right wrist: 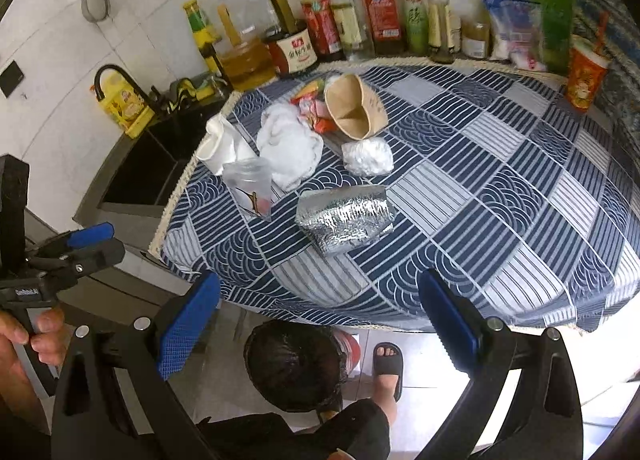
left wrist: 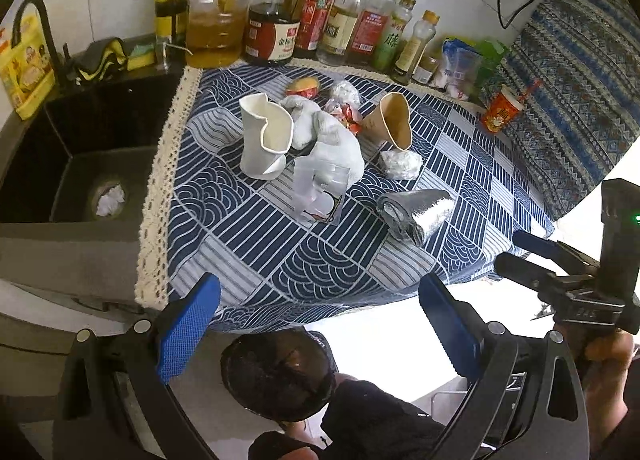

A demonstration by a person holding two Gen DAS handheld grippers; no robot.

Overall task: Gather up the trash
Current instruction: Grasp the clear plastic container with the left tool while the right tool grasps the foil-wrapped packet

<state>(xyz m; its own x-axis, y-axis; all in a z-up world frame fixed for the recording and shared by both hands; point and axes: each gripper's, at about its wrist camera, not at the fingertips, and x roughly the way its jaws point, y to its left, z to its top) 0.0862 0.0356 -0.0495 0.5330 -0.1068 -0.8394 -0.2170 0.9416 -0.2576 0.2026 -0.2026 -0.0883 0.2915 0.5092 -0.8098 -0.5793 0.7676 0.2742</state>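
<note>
Fingers: my left gripper [left wrist: 320,324] and my right gripper [right wrist: 320,324] both stand spread wide with nothing between the blue pads; both hover off the near edge of the table, above the floor.

Trash: all of it lies on the blue patterned tablecloth [right wrist: 500,187]. Nearest me is the foil wrapper [right wrist: 346,219]; behind it a crumpled clear plastic wad [right wrist: 367,156], a white tissue heap [right wrist: 290,147], a clear plastic cup [right wrist: 250,189] on its side, a crushed white paper cup [left wrist: 266,135], a tipped brown paper cup [right wrist: 354,107] and small red snack wrappers [right wrist: 316,111].

Bin: a bin lined with a black bag [right wrist: 296,364] sits on the floor just under the table edge, beside my sandalled foot [right wrist: 387,364].

Step, as I judge it: nothing collected yet; the first reach is still to be made.

Risk, cloth: pads dragging low could bunch the loose tablecloth and shift the whole pile.

Risk, light pieces: foil and plastic may squirt out of a pinch, or fall beside the bin mouth on release.

Risk, neighbours: a long reach toward the far wrappers comes near the row of sauce bottles [right wrist: 332,31]; a knock could topple one.

Risk, sink: the white cup lies near the cloth's edge by the sink [left wrist: 80,163] and could be pushed in.
</note>
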